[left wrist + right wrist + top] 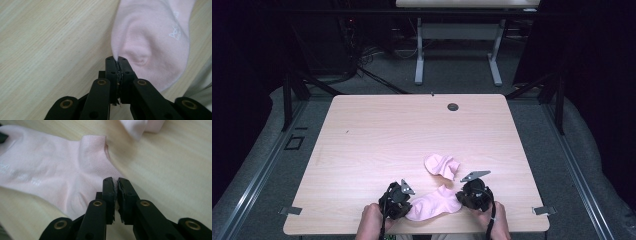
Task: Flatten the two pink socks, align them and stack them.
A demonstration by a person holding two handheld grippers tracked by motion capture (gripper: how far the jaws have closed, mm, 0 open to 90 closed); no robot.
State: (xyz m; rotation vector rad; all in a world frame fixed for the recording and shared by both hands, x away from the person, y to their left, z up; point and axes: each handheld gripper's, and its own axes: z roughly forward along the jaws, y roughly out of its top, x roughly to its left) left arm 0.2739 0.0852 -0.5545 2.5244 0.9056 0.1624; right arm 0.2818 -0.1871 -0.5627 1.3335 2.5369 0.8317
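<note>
While the near sock (433,204) lies stretched flat along the front edge of the table (377,130), between the two grippers, its partner, the second sock (441,165), sits crumpled just behind it and a little to the right, close but apparently not touching. Judging by that, the work looks to be pairing or folding the socks, and it seems early: one sock is spread out and held at both ends, the other has not been picked up or straightened, and nothing is stacked or folded yet. In the left gripper view the left gripper (117,61) has its jaws pressed together on a thin pinch of pink cloth at the toe end, with the fabric rising into a small ridge ahead of the tips. In the right gripper view the right gripper (114,182) meets the heel and cuff end of the same sock; its jaws are nearly together with a narrow gap, and the sock's edge appears caught between them, though the grip is harder to confirm. From above, both forearms come in low from the near edge, hands wrapped around the grippers, which angle inward toward each other and sit close to the table surface
</note>
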